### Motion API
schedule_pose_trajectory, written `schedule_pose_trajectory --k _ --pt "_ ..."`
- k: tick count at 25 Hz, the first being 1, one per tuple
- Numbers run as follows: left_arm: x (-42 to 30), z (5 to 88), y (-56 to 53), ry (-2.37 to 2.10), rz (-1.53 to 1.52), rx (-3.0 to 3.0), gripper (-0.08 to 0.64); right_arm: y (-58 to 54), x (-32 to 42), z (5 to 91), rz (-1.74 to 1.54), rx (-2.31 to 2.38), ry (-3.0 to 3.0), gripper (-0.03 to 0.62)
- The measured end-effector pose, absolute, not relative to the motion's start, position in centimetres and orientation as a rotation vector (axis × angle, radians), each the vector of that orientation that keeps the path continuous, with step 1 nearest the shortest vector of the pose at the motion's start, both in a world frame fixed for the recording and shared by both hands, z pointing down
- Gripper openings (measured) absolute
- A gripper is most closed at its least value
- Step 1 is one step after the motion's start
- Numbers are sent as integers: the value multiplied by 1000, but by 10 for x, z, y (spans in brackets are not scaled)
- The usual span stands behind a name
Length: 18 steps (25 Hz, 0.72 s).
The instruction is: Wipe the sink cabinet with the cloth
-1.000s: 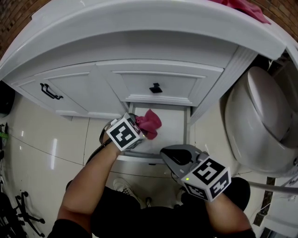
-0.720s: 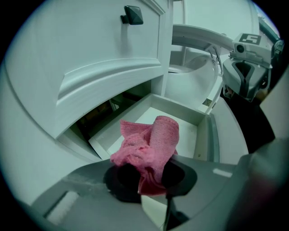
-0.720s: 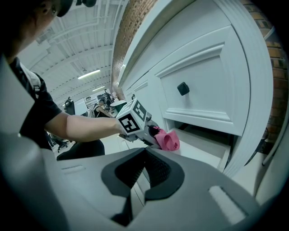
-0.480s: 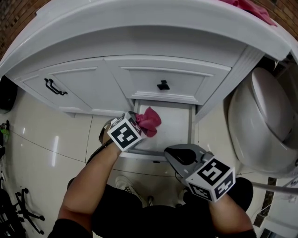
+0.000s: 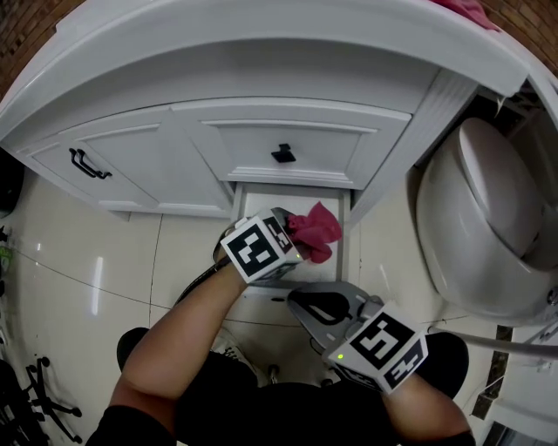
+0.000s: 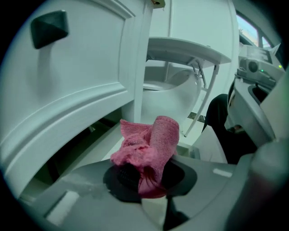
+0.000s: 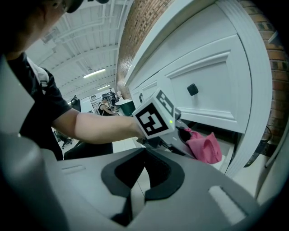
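The white sink cabinet point(image 5: 148, 165) has its lowest drawer point(image 5: 261, 205) pulled open beneath a drawer front with a black knob point(image 5: 282, 155). My left gripper point(image 5: 296, 241) is shut on a crumpled pink cloth point(image 5: 316, 232), holding it over the right part of the open drawer. In the left gripper view the cloth point(image 6: 150, 146) bulges out from between the jaws just below the drawer front with the knob point(image 6: 48, 28). My right gripper point(image 5: 301, 302) hangs shut and empty in front of the drawer; its view shows the left gripper's marker cube point(image 7: 156, 115) and the cloth point(image 7: 204, 146).
A white toilet point(image 5: 488, 226) stands close on the right of the cabinet. A cabinet door with a black bar handle point(image 5: 85, 164) is at the left. Another pink cloth point(image 5: 466, 9) lies on the countertop's far right edge. Glossy floor tiles point(image 5: 70, 279) spread to the left.
My left gripper has carried the cloth from the left side of the open drawer to its right side. The right gripper has shifted slightly left, still shut.
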<state>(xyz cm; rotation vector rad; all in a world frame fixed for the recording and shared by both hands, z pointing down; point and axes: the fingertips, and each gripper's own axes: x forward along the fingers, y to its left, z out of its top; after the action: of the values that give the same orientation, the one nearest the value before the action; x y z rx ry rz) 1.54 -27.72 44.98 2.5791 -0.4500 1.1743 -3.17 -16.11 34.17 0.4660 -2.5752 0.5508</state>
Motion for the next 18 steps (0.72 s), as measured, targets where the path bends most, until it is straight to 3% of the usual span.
schedule_pose_trajectory --k 8,18 --pt "58 458 -254 -244 1232 2615 91 -146 -36 348 552 421 -2576 8" --pt "30 474 -243 -175 1432 2593 91 -147 -35 350 550 434 -2565 8"
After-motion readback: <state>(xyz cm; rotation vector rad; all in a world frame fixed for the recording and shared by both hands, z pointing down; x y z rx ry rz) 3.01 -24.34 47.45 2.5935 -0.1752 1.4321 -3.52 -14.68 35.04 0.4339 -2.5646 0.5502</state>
